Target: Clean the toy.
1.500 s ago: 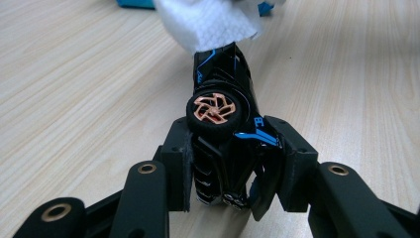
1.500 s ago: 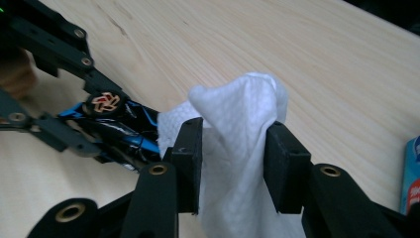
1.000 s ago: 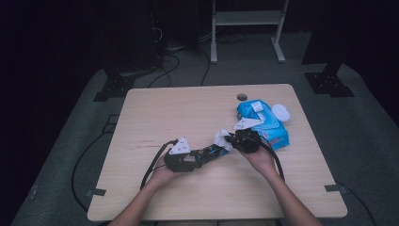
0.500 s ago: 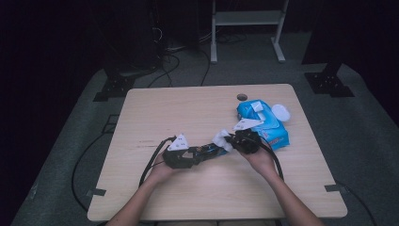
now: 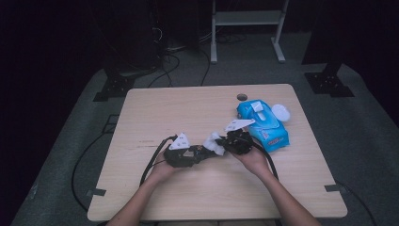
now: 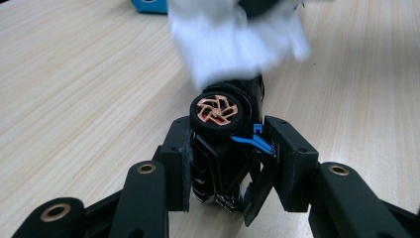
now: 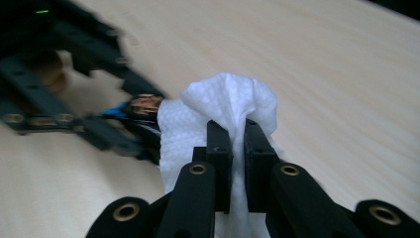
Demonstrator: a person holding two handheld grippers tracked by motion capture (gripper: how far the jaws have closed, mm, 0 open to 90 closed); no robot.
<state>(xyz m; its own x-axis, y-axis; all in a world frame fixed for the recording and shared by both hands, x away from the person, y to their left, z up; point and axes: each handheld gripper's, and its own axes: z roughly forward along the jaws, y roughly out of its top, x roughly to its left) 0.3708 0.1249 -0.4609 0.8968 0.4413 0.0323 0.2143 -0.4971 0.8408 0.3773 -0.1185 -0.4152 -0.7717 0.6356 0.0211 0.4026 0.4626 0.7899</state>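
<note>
The left gripper (image 6: pixel 229 163) is clamped on a small black toy car (image 6: pixel 225 148), its two jaws pressing the car's sides so that a wheel with a copper-coloured rim faces the camera and a blue stripe shows along the body. In the high view the left gripper (image 5: pixel 200 154) sits low over the middle of the wooden table (image 5: pixel 164 113), with the car between its jaws.

The right gripper (image 7: pixel 237 148) has its jaws nearly together, pinching a folded white wet wipe (image 7: pixel 223 109) that bulges out above and to the side of the pads. The wipe lies against the far end of the toy car (image 7: pixel 141 106), seen in the left gripper view as a white, blurred wad (image 6: pixel 237 39) covering the car's front. In the high view the right gripper (image 5: pixel 221 143) meets the left one at the wipe (image 5: pixel 214 142).

Behind the right gripper, at the table's right side, lies a blue wet-wipe pack (image 5: pixel 262 123) with a white flap on top; what remains inside it cannot be seen. A round white lid (image 5: pixel 281 112) rests just beside the pack.
</note>
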